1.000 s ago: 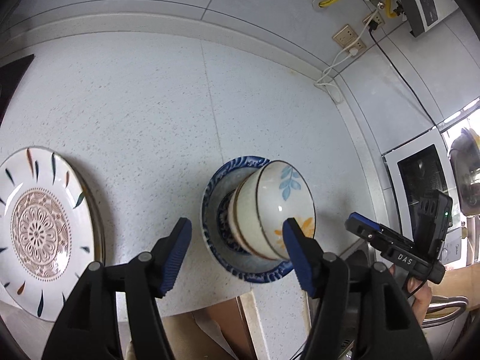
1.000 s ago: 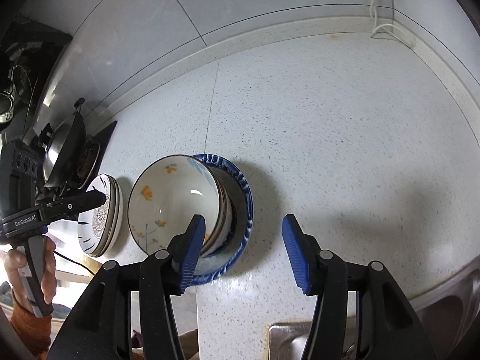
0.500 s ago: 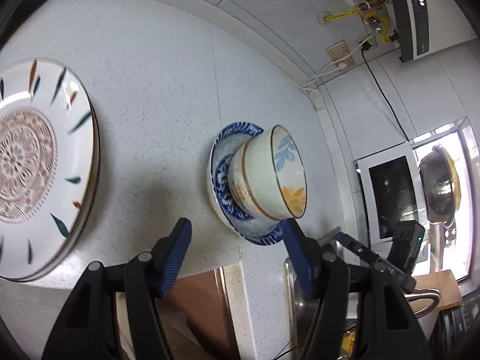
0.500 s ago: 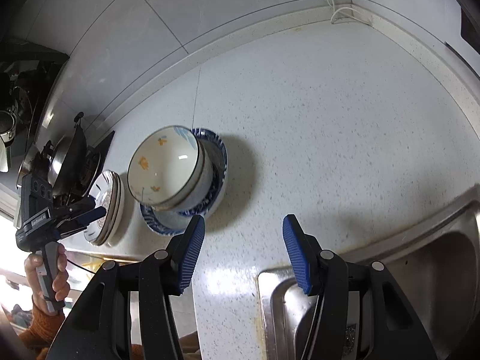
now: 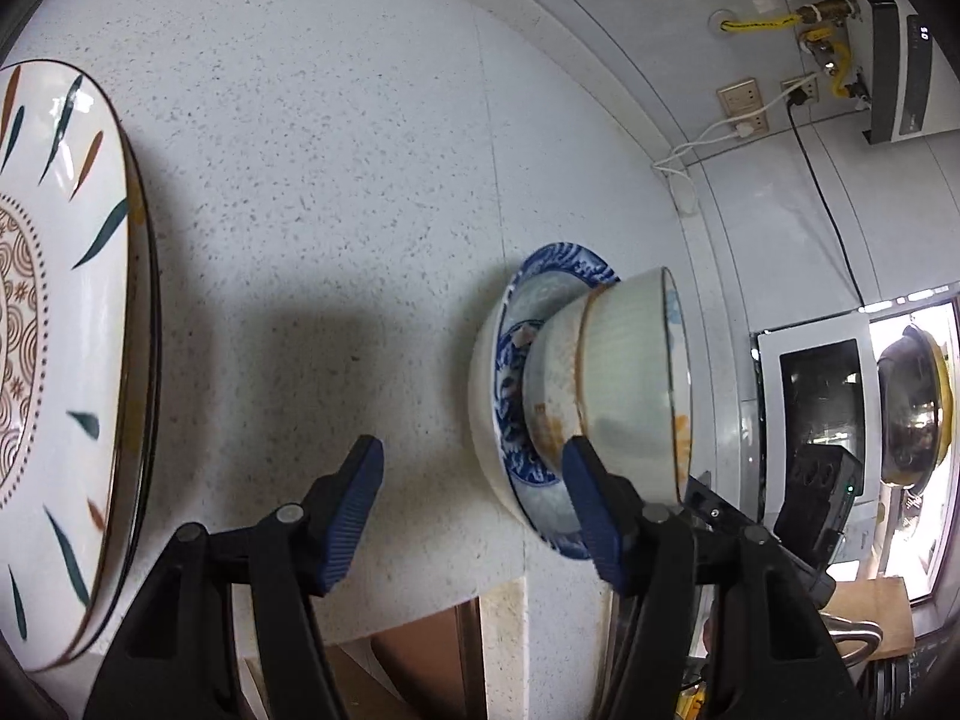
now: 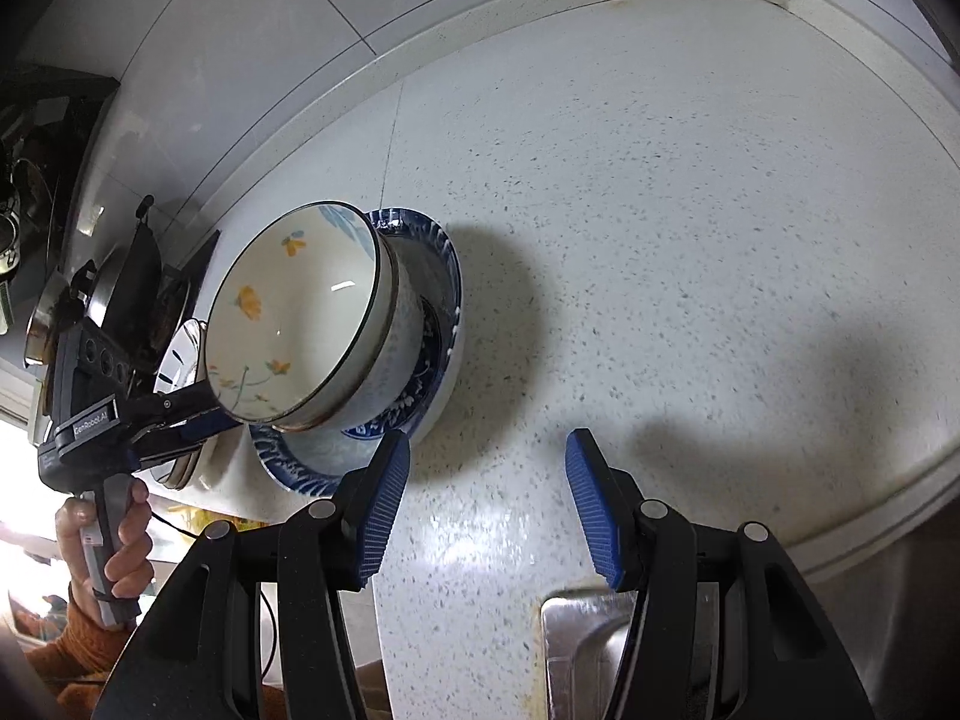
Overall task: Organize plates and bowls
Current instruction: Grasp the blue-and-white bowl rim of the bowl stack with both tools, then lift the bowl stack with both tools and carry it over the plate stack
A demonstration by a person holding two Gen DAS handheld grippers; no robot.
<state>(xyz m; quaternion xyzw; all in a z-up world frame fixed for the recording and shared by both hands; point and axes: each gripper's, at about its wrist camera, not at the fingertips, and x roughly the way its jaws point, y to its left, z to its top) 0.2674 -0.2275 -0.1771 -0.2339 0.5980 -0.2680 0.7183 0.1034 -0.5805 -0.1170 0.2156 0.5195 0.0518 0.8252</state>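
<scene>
My left jaws (image 5: 468, 510) gape empty, floral bowls (image 5: 618, 384) nested on the blue plate (image 5: 564, 264) just off the right pad. Right jaws (image 6: 486, 504) released too, over bare bench (image 6: 690, 240), stack off its left pad.

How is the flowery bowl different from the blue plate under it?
The bowl is deep with tall sides; the blue plate is shallow and wider. The bowl is white inside with orange flowers; the plate has a dark blue pattern. The bowl sits on top; the plate rests on the counter. Both are round dishes.
</scene>
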